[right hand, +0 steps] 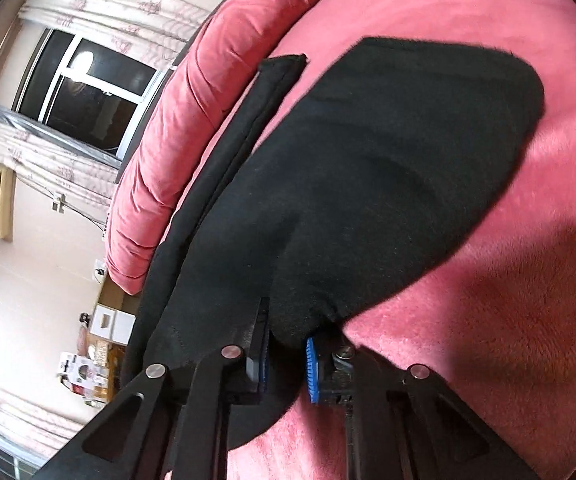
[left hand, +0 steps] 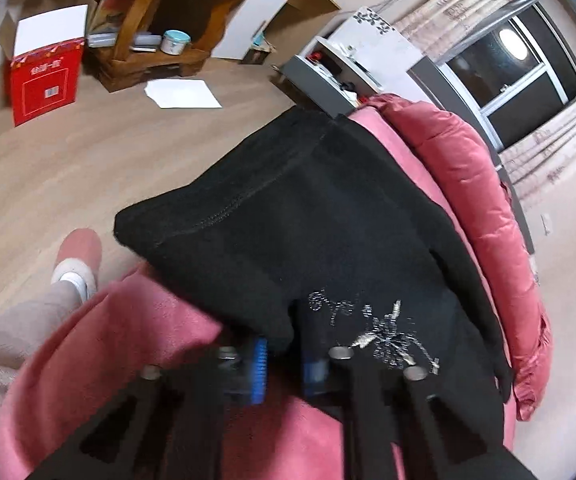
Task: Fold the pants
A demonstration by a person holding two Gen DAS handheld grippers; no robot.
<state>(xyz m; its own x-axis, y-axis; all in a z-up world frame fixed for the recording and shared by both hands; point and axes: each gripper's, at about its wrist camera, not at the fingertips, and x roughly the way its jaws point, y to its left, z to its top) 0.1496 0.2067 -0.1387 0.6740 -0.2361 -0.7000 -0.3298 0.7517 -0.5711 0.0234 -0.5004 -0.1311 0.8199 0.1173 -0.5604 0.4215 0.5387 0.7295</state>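
Nearest in each wrist view, a gripper is clamped on the black pants: the left gripper (left hand: 283, 364) pinches a bunched edge just beside the silver print (left hand: 384, 340), and the right gripper (right hand: 285, 364) nips a rounded fold of cloth between its blue pads (right hand: 311, 366). The pants (left hand: 308, 208) lie on the pink bed cover (right hand: 488, 280), already doubled over in part, with a seamed edge reaching toward the pink quilt (left hand: 480, 184) bunched behind them. I judge the fold as under way, not finished: the held end still has to be carried over and laid flat. Beyond the pants are the wood floor (left hand: 87, 168), a red box (left hand: 43, 80) and a window (right hand: 87, 92)
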